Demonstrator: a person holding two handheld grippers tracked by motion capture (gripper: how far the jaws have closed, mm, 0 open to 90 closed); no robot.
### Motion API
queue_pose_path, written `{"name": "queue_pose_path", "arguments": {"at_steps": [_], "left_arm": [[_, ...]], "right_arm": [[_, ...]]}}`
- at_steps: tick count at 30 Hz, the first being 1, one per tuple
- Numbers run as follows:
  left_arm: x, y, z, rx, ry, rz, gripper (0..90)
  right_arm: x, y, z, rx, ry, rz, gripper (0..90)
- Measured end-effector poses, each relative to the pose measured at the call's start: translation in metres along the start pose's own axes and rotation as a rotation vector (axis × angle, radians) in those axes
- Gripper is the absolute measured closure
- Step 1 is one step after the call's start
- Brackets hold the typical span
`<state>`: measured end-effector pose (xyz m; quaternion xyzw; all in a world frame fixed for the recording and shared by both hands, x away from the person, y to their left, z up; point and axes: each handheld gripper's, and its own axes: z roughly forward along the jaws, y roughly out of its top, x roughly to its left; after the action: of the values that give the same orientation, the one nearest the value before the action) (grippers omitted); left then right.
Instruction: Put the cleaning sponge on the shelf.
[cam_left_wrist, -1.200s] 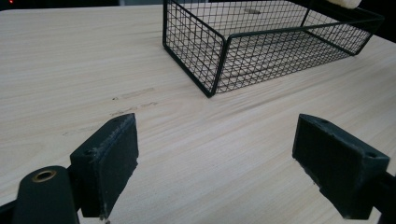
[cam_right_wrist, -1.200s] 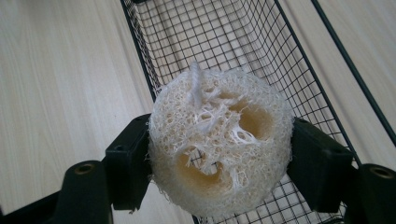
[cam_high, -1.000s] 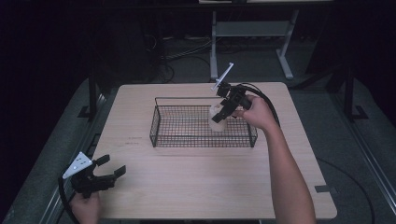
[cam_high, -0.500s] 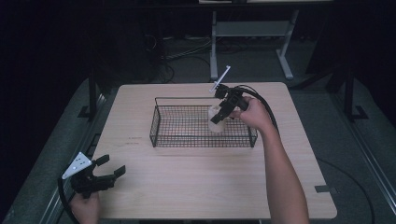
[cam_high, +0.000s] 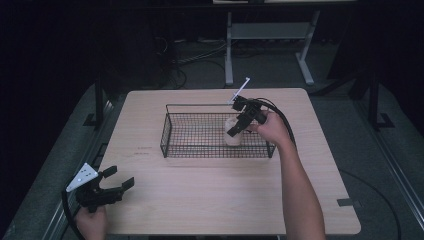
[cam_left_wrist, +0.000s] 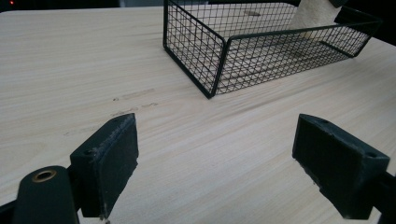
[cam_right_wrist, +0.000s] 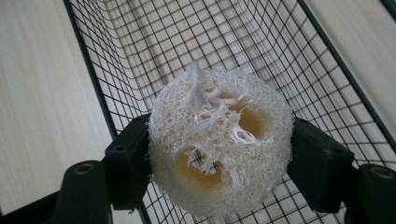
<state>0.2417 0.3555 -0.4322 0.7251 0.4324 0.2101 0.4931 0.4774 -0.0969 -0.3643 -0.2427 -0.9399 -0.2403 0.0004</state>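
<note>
Loofah sponge (cam_right_wrist: 219, 140): squeezed between the right gripper's (cam_high: 239, 126) jaws, inside the wire basket (cam_high: 169, 131), near its right end.
Left gripper (cam_left_wrist: 215, 163): jaws wide apart, holding nothing, over the wooden table's (cam_high: 200, 195) near left corner.

Right tongs (cam_right_wrist: 219, 156) clamp a pale, fibrous loofah piece (cam_right_wrist: 219, 140) at frame centre, one black jaw pressing each side. Behind it, a black wire basket (cam_right_wrist: 187, 51) spans the upper frame. Light wooden surface (cam_right_wrist: 37, 93) shows at the left edge and upper right corner.
</note>
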Motion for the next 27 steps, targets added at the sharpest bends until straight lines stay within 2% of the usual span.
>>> {"name": "queue_pose_path", "arguments": {"at_steps": [11, 13, 16, 27], "left_arm": [[0.000, 0.000, 0.000, 0.000, 0.000, 0.000, 13.8], [0.000, 0.000, 0.000, 0.001, -0.001, 0.001, 13.8], [0.000, 0.000, 0.000, 0.000, 0.002, 0.001, 13.8], [0.001, -0.001, -0.001, -0.004, 0.004, -0.009, 13.8]], "right_arm": [[-0.002, -0.010, 0.009, 0.001, 0.001, 0.012, 28.5], [-0.003, -0.011, 0.012, 0.015, 0.001, 0.014, 28.4], [-0.003, -0.011, 0.017, 0.034, -0.001, 0.014, 28.4], [-0.003, -0.007, 0.027, 0.029, 0.008, 0.017, 28.2]]}}
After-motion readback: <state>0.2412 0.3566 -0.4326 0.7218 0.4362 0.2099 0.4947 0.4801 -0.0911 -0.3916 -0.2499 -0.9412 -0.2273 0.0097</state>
